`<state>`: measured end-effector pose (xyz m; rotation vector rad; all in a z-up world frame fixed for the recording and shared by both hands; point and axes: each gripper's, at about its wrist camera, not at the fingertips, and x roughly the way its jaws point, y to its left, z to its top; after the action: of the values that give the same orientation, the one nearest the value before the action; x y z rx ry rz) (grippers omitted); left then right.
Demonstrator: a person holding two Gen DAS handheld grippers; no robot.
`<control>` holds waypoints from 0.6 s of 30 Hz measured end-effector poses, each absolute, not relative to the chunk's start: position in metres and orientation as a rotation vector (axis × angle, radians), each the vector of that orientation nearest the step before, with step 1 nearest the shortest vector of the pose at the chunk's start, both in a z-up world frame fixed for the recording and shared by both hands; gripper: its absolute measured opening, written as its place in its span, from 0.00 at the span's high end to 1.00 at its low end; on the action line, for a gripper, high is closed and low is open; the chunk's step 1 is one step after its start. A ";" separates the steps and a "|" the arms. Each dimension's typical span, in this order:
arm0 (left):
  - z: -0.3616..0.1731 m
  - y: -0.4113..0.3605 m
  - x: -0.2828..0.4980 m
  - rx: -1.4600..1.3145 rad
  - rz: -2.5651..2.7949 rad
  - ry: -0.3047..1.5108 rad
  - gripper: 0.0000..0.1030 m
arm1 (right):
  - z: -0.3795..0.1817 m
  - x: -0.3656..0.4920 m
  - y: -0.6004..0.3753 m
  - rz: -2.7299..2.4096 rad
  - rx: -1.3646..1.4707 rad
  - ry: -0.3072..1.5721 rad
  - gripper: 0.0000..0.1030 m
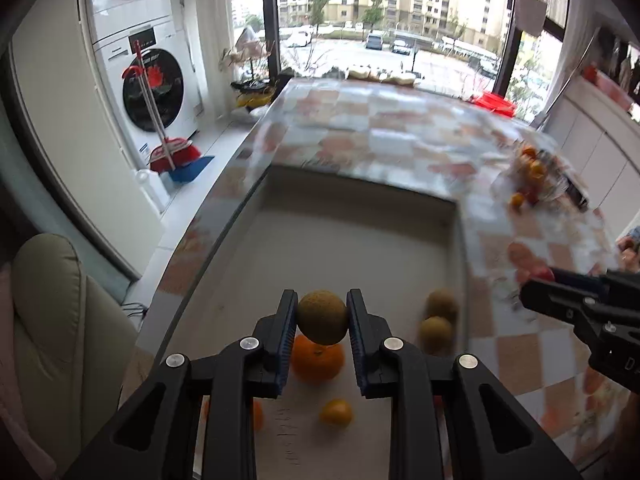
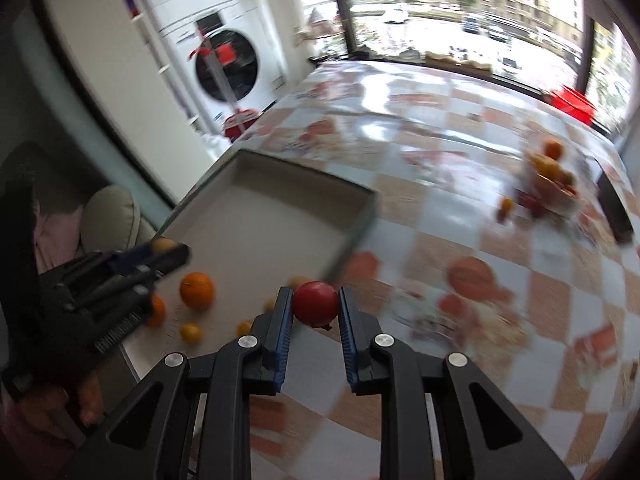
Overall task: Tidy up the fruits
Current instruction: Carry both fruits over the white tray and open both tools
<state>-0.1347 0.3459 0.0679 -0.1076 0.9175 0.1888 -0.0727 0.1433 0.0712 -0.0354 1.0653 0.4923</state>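
While our left gripper [image 1: 322, 317] pinches a brown round fruit [image 1: 322, 316] over the tray [image 1: 360, 240], our right gripper [image 2: 316, 303] pinches a red fruit [image 2: 316, 303] by the tray's edge, oranges [image 1: 317, 360] lie below, more fruit [image 2: 548, 176] far off on the checked surface [image 2: 460, 240]

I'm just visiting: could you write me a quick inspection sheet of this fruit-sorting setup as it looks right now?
Surface: checkered tablecloth, glossy.
Job's things: shallow tray holding an orange, smaller citrus and two brownish fruits; fruit pile far across the table.
Clutter: dark flat object beside the pile, blurred.
Grippers: left hand-held gripper shut on a brownish round fruit; right hand-held gripper shut on a red fruit.
Cables: a cord on the floor by the armchair.
Surroundings: stacked washing machines, broom, window.
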 end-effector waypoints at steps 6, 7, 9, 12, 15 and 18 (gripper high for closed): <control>0.045 0.354 -0.133 -0.122 0.207 0.963 0.74 | 0.053 -0.067 0.183 0.537 -0.088 1.117 0.76; 0.043 0.355 -0.132 -0.126 0.208 0.967 0.74 | 0.050 -0.067 0.187 0.541 -0.096 1.125 0.76; 0.041 0.357 -0.132 -0.124 0.214 0.965 0.75 | 0.044 -0.067 0.192 0.548 -0.112 1.145 0.76; 0.040 0.355 -0.131 -0.120 0.210 0.962 0.75 | 0.039 -0.068 0.194 0.543 -0.134 1.166 0.76; 0.040 0.354 -0.131 -0.111 0.211 0.958 0.75 | 0.033 -0.066 0.196 0.535 -0.135 1.189 0.76; 0.038 0.355 -0.131 -0.109 0.221 0.952 0.74 | 0.032 -0.065 0.194 0.539 -0.124 1.208 0.70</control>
<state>-0.1308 0.3546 0.0383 -0.1085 0.9522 0.2206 -0.0646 0.1939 0.0316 -0.1244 1.2076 0.5387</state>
